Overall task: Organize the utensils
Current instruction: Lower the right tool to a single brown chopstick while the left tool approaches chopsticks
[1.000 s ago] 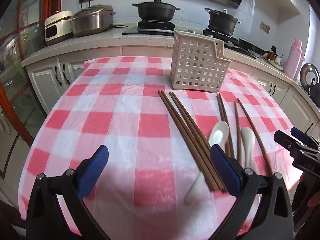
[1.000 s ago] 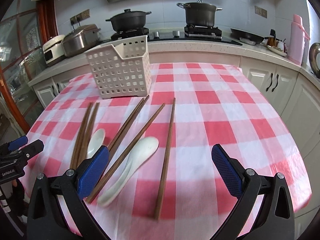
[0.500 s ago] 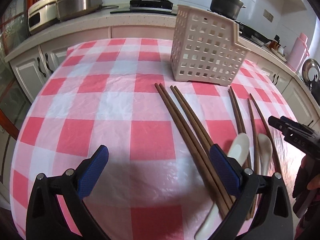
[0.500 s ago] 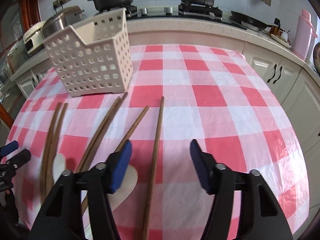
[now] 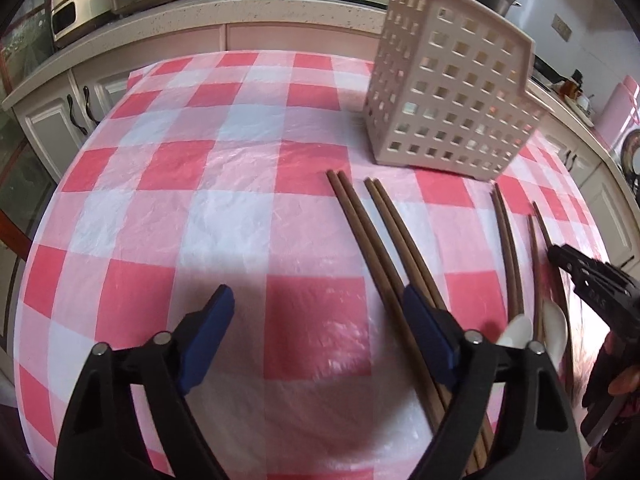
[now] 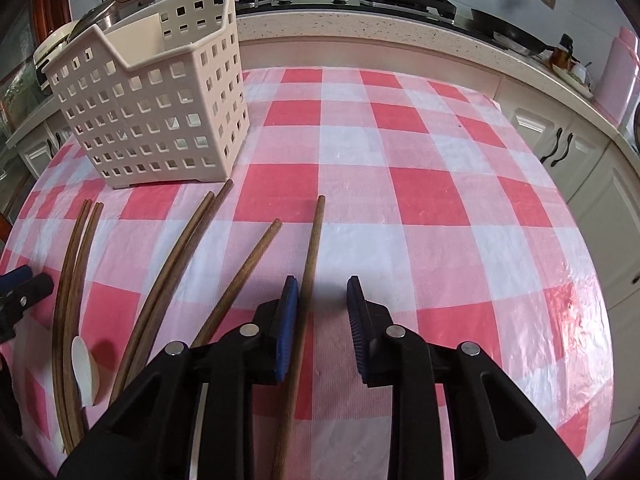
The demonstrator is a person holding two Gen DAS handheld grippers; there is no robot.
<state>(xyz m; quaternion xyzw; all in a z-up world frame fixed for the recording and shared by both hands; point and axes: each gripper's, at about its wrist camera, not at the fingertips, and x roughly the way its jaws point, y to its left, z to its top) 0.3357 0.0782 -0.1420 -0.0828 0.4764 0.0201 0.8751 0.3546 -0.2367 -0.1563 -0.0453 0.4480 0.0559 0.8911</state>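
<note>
The right gripper (image 6: 322, 308) has dropped low over the checked tablecloth (image 6: 440, 200) and its jaws, wide a second ago, are closing to a narrow gap around the rightmost chopstick (image 6: 310, 256). The stick runs between the blue pads, lying against the left pad (image 6: 289, 320) with a gap on the other side, so it is straddled but not yet pinched. It points toward the perforated basket (image 6: 160, 112), ending well short of it and off to the basket's right.

The left gripper (image 5: 320, 328) has also come down and forward; its jaws are closing too but stand wide, with bare cloth between them. The two chopstick pairs (image 5: 384, 248) nearest it pass under and beside its right finger (image 5: 428, 332), not between the pads, their far ends just in front of the basket. Two white spoons (image 5: 556, 328) lie further from the basket, near the right gripper's tip.

Nothing is in the basket as far as I can see; I judge the first pick is only now starting, on the right.
</note>
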